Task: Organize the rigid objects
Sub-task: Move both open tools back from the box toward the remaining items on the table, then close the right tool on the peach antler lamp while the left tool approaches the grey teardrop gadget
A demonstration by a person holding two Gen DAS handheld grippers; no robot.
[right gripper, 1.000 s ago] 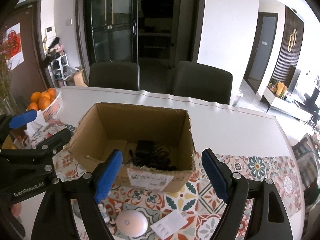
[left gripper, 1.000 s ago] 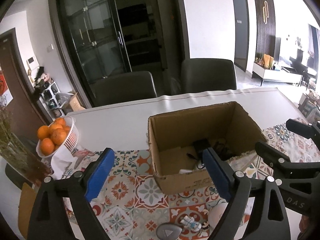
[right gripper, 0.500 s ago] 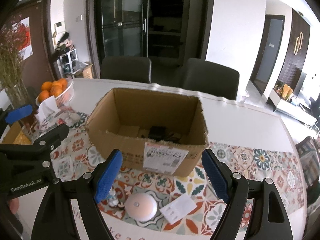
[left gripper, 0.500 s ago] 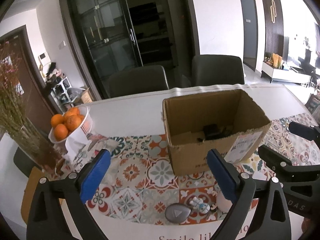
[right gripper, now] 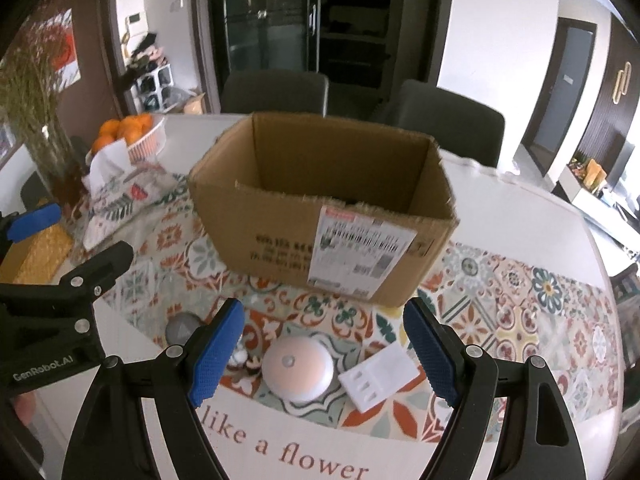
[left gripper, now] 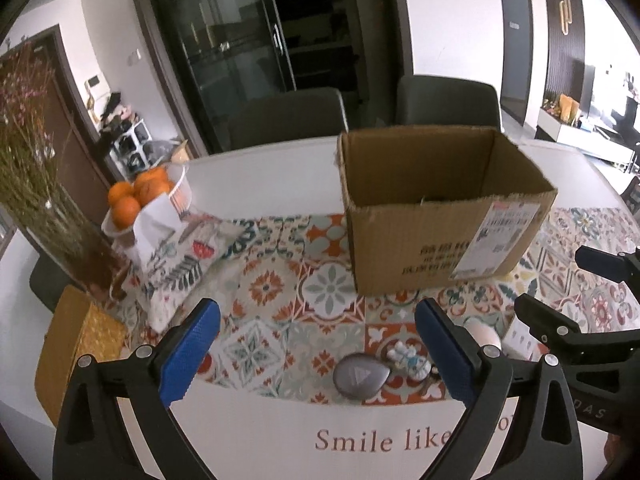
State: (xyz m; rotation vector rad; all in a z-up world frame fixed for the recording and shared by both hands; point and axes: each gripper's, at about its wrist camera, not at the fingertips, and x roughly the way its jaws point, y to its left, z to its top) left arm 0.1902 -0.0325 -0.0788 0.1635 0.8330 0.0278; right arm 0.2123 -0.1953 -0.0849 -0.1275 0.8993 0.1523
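Observation:
An open cardboard box (left gripper: pixel 440 236) (right gripper: pixel 320 216) stands on the patterned tablecloth. In front of it lie a grey teardrop-shaped device (left gripper: pixel 360 376) (right gripper: pixel 182 328), a small white and blue figurine (left gripper: pixel 408 356), a round white dome light (right gripper: pixel 298 366) and a white flat plastic piece (right gripper: pixel 380 378). My left gripper (left gripper: pixel 318 352) is open above the near table edge, with the grey device just right of its middle. My right gripper (right gripper: pixel 324 354) is open with the dome light lying between and below its blue pads (right gripper: pixel 430 354), untouched.
A white bowl of oranges (left gripper: pixel 148 196) with a tissue, a glass vase of dried flowers (left gripper: pixel 52 216) and a yellow woven mat (left gripper: pixel 76 352) sit at the left. Two dark chairs (right gripper: pixel 276 92) stand behind the table. Each gripper shows at the edge of the other's view.
Both grippers have pulled back from over the box and sunk toward the near table edge. The small objects in front of the box now sit higher in both views. The left jaws widened slightly.

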